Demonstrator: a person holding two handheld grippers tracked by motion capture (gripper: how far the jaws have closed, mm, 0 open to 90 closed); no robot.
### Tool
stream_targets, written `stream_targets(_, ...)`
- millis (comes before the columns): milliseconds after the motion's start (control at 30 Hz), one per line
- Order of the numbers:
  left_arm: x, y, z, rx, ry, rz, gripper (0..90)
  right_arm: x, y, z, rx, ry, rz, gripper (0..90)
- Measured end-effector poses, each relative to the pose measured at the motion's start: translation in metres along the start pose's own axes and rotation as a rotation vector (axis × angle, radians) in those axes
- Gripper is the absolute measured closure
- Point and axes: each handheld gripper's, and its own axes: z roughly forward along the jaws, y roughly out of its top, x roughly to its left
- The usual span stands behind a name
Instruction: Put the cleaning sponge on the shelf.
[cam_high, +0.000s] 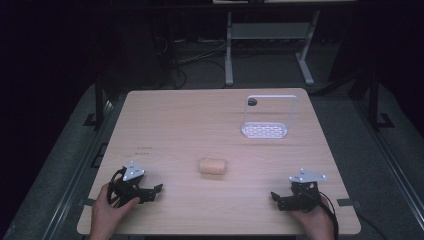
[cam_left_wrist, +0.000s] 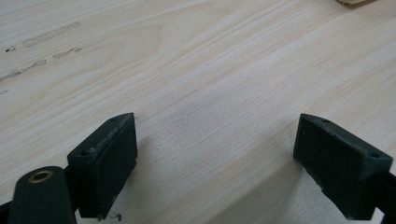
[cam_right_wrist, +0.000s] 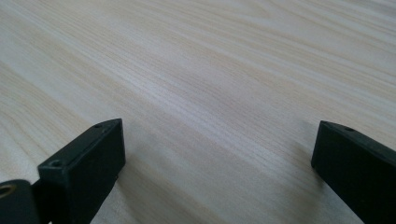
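A small tan bread-like roll (cam_high: 213, 166) lies near the middle of the wooden table (cam_high: 175, 125). A white perforated stand with an upright wire frame (cam_high: 266, 125) sits at the back right. My left gripper (cam_high: 150, 192) rests near the front left edge, held by a hand, and is open, with bare wood between its jaws (cam_left_wrist: 215, 154). A corner of the roll (cam_left_wrist: 352, 2) peeks in at the top right of the left gripper view. My right gripper (cam_high: 281, 200) rests near the front right edge, open over bare table (cam_right_wrist: 217, 163).
Faint dark marks (cam_high: 144, 149) (cam_left_wrist: 46, 37) stain the wood left of the middle. Beyond the table's far edge stand white desk legs (cam_high: 229, 50) and cables on a dark floor. Dark rails run along both table sides.
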Motion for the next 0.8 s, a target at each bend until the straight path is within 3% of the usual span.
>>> stream_targets(467,0.0,0.0,0.0,0.0,0.0,0.0,13.0,-0.0021,0.0018,-0.0002,0.014,0.029,-0.021,2.5)
stream_targets(800,-0.0001,0.0006,0.0006,0.001,0.001,-0.001,12.8,-0.0012,0.0073,0.0032,0.013,0.088,-0.033,2.6)
